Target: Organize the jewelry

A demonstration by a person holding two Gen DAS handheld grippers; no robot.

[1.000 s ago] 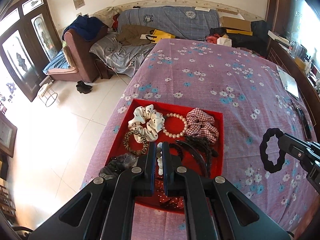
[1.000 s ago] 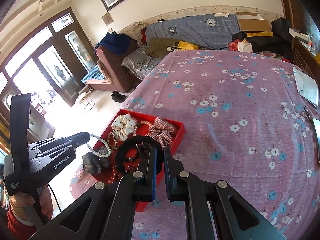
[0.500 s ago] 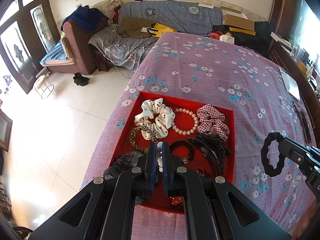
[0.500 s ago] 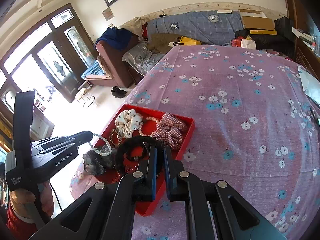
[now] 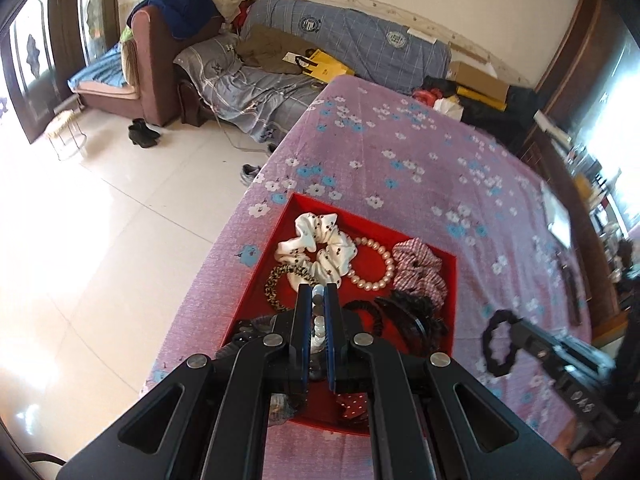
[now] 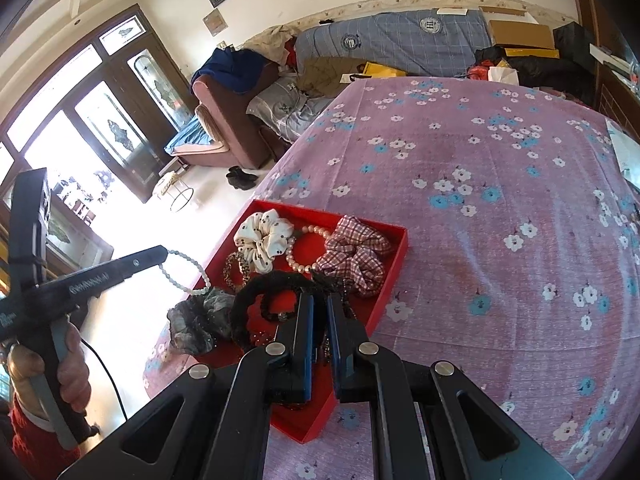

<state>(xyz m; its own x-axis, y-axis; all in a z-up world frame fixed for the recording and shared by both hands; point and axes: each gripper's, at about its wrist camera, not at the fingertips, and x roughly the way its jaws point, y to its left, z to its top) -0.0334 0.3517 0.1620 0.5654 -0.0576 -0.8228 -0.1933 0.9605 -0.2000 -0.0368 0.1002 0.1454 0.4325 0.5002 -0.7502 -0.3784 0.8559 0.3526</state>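
Our left gripper (image 5: pixel 319 295) pinches the pale bead bracelet (image 6: pixel 185 271) above the red tray (image 5: pixel 451 304); our right gripper (image 6: pixel 319 303) clamps the black scrunchie (image 5: pixel 497 343).

Tray (image 5: pixel 452 280) sits on bed (image 5: pixel 420 168) near its L edge, floor (image 5: pixel 100 240) just beyond. In tray, far row L to R: dotted scrunchie (image 5: pixel 316 246), pearl bracelet (image 5: pixel 372 266), plaid scrunchie (image 5: pixel 418 272). Patterned hair tie (image 5: pixel 276 284) in front of dotted scrunchie. Hair claw (image 5: pixel 412 318) in front of plaid scrunchie. Gauzy scrunchie (image 6: pixel 200 322) at tray's near-L corner. Sofa (image 5: pixel 360 46) w/ clothes beyond bed's far end; armchair (image 5: pixel 154 68) L of sofa. Shoes (image 5: pixel 142 134) on floor before armchair.
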